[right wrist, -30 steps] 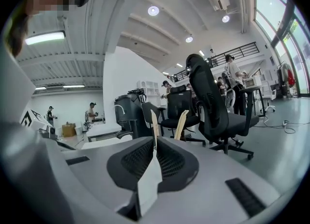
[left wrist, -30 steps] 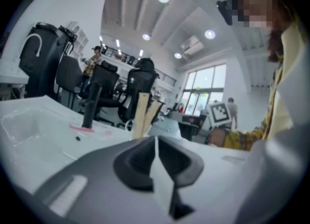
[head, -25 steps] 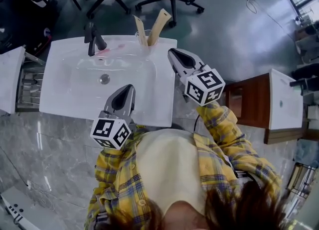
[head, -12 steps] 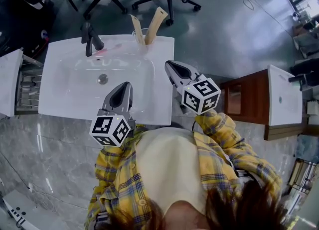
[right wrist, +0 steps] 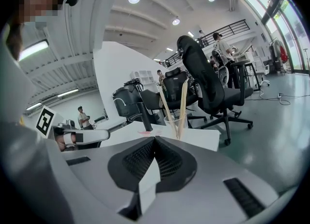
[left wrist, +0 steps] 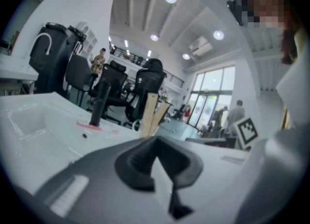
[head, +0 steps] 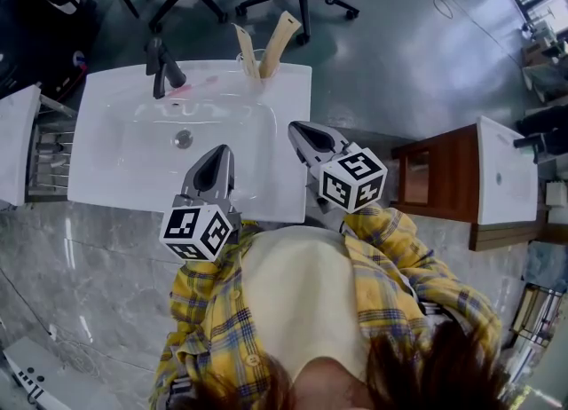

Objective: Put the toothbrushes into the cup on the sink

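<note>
The left gripper (head: 224, 153) is shut and empty, over the sink's (head: 115, 177) near edge. The right gripper (head: 295, 127) is likewise shut on nothing, above the sink's right edge. Beyond both, well apart from them, two toothbrushes (head: 282, 37) stand tilted in the cup (head: 257, 67) on the far rim, right of the faucet (head: 163, 66). The task therefore looks done. A pink thing (head: 192, 90) lies beside the faucet; whether it is another brush cannot be told.
</note>
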`<state>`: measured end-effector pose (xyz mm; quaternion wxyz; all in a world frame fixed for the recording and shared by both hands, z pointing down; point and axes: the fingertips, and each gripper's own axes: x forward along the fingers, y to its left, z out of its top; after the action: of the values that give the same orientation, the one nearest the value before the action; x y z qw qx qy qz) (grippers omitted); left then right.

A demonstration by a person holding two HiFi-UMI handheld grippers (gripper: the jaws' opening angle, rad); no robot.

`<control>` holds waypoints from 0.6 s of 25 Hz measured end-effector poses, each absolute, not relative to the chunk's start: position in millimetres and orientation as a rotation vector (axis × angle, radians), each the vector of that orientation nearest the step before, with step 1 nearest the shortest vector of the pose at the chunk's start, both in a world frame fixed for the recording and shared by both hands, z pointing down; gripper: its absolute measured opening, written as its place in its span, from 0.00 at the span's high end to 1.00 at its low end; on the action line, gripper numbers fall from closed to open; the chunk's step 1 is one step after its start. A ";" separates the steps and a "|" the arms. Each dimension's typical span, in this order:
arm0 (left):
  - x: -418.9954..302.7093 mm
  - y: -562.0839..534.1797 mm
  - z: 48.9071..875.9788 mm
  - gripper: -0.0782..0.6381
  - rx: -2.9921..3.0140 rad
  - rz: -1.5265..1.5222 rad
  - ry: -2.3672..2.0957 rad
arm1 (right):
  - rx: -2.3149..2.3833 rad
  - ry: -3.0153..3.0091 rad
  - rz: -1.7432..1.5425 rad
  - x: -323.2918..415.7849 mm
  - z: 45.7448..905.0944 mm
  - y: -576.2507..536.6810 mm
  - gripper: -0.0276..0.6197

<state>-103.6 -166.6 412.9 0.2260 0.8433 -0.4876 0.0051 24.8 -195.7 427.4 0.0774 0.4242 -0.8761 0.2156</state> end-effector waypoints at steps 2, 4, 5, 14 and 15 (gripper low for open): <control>-105.8 -166.2 413.3 0.88 2.313 0.009 -1.355 | 1.264 -2.624 0.650 23.6 427.7 -194.6 0.94; -106.7 -165.8 414.0 0.88 2.305 0.007 -1.359 | 1.265 -2.624 0.647 22.9 427.0 -194.4 0.94; -106.8 -165.6 414.5 0.88 2.303 0.007 -1.359 | 1.267 -2.624 0.645 22.7 426.6 -194.6 0.94; -108.4 -165.4 416.5 0.88 2.296 0.016 -1.362 | 1.275 -2.619 0.666 23.1 428.5 -196.8 0.94; -108.8 -165.8 416.8 0.88 2.292 0.016 -1.365 | 1.274 -2.618 0.668 23.1 428.9 -197.3 0.94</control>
<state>-108.8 -165.8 416.8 0.2347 0.8352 -0.4973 0.0058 23.1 -197.3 428.9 0.0772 0.4251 -0.8739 0.2229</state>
